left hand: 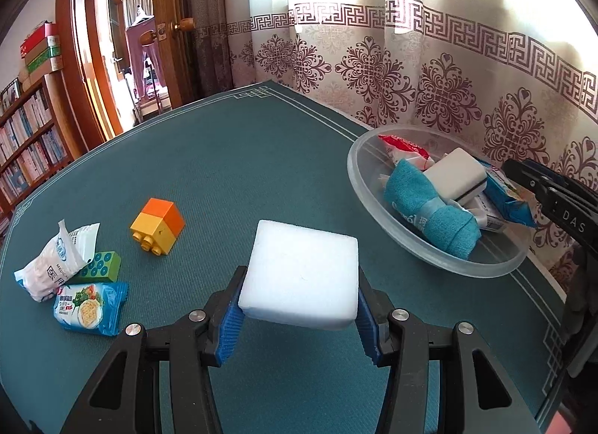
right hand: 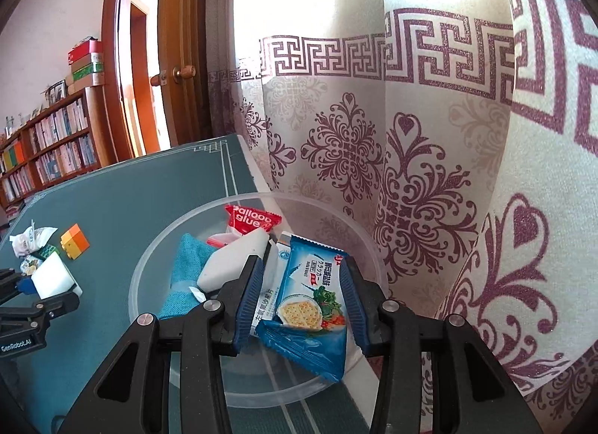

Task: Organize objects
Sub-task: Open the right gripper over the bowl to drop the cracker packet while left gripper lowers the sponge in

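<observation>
The left gripper [left hand: 301, 307] is clamped on a white foam block [left hand: 302, 271], both blue pads pressed against its sides, and the block hangs above the teal table mat [left hand: 224, 172] rather than resting on it. Ahead of that gripper and off to its left lie the loose pieces: an orange and yellow toy brick [left hand: 159, 224] on its own, then, nearer, a green studded brick [left hand: 101, 265] tucked between a white medical packet [left hand: 56, 262] and a blue cracker packet [left hand: 89, 307]. Ahead to its right sits the clear plastic bowl [left hand: 441, 262], well apart from the block, already holding a rolled teal cloth [left hand: 429, 209], a white sponge with a dark edge [left hand: 456, 172] and a red and white packet [left hand: 403, 148].

The right gripper [right hand: 304, 292] is over that bowl [right hand: 149, 265], gripping a second blue cracker packet [right hand: 310, 307] between its pads, the packet tilted with its lower corner drooping toward the bowl's near rim. Just ahead of it in the bowl is a red glue sachet [right hand: 252, 219]. A patterned curtain [right hand: 429, 172] hangs close behind the bowl
</observation>
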Motion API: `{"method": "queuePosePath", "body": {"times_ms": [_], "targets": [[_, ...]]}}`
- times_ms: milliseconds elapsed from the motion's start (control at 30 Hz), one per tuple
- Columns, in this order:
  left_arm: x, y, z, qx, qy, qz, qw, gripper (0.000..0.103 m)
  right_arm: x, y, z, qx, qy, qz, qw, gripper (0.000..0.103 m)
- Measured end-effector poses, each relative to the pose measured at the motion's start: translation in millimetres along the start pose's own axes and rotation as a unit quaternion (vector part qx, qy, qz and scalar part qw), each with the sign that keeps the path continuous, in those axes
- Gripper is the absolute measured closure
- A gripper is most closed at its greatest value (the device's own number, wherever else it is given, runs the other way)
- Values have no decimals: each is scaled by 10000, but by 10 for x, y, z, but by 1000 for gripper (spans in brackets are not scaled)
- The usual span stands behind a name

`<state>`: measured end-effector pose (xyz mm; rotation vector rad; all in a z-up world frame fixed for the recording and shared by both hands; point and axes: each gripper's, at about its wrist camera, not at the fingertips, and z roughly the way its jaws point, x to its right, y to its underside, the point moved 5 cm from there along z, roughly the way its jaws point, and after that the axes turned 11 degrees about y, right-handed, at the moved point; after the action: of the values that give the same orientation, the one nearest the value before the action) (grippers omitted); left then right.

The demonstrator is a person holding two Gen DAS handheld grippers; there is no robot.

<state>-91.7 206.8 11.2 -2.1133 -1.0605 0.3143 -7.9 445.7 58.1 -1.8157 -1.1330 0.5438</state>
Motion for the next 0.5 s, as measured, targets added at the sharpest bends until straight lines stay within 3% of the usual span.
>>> {"method": "queuePosePath", "body": {"times_ms": [500], "targets": [[507, -355, 272, 73, 548, 416, 9976, 48, 23, 45, 16, -86, -149, 82, 9998, 58]]}}
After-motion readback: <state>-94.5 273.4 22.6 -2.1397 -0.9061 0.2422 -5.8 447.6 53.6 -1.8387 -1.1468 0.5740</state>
